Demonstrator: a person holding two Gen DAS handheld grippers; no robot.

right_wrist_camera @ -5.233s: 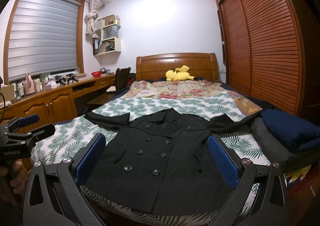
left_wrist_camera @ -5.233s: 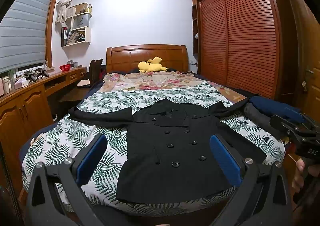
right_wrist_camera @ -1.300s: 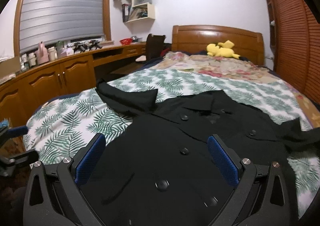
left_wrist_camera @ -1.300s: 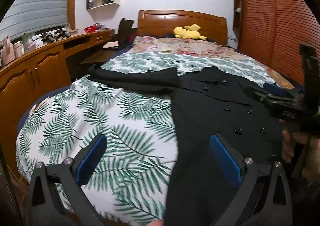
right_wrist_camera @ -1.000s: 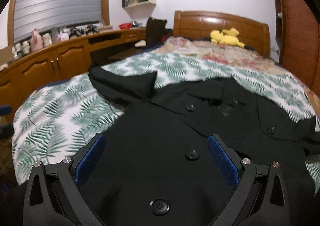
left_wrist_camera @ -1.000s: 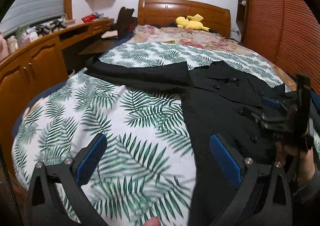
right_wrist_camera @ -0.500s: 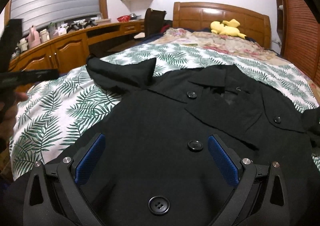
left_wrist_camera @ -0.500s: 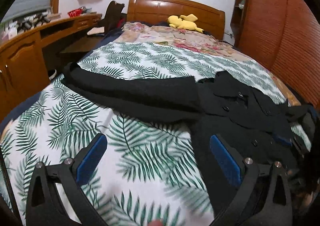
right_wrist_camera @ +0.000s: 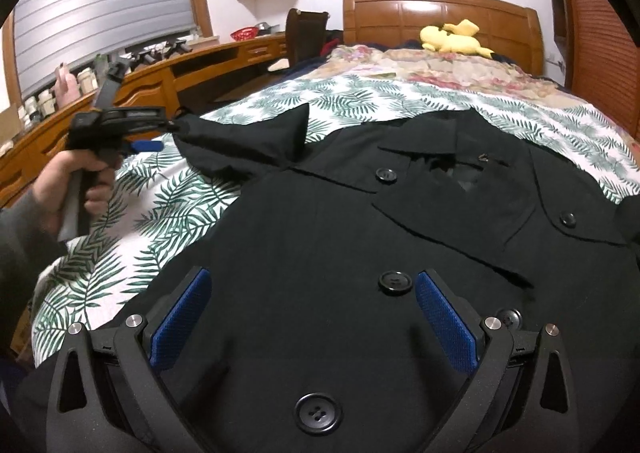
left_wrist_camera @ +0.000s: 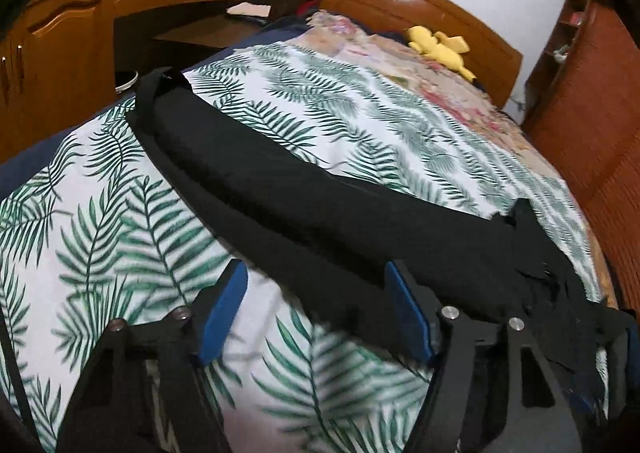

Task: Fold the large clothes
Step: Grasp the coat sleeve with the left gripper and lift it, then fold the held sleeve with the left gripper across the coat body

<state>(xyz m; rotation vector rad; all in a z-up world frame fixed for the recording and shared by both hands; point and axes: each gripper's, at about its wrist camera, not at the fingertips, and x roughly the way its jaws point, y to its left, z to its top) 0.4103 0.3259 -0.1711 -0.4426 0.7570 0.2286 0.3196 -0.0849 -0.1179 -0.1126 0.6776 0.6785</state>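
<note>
Black coat point(right_wrist_camera: 340, 237) lies face-up on the bed point(right_wrist_camera: 160, 213), right under and ahead of the right claw point(right_wrist_camera: 312, 313), whose pads sit apart w/ nothing between them. Left claw point(left_wrist_camera: 316, 313) has swung from the coat's hem over to the spread-out sleeve point(left_wrist_camera: 280, 189), now just ahead of it; pads have narrowed vs. a sec ago but grip nothing yet. Prob. means the sleeve gets pinched next and folded in across the front.

Coat point(right_wrist_camera: 360, 237) flat on the bed point(right_wrist_camera: 168, 213) — sleeve point(left_wrist_camera: 280, 189) out leftward, plush toy point(right_wrist_camera: 456, 37) behind.
</note>
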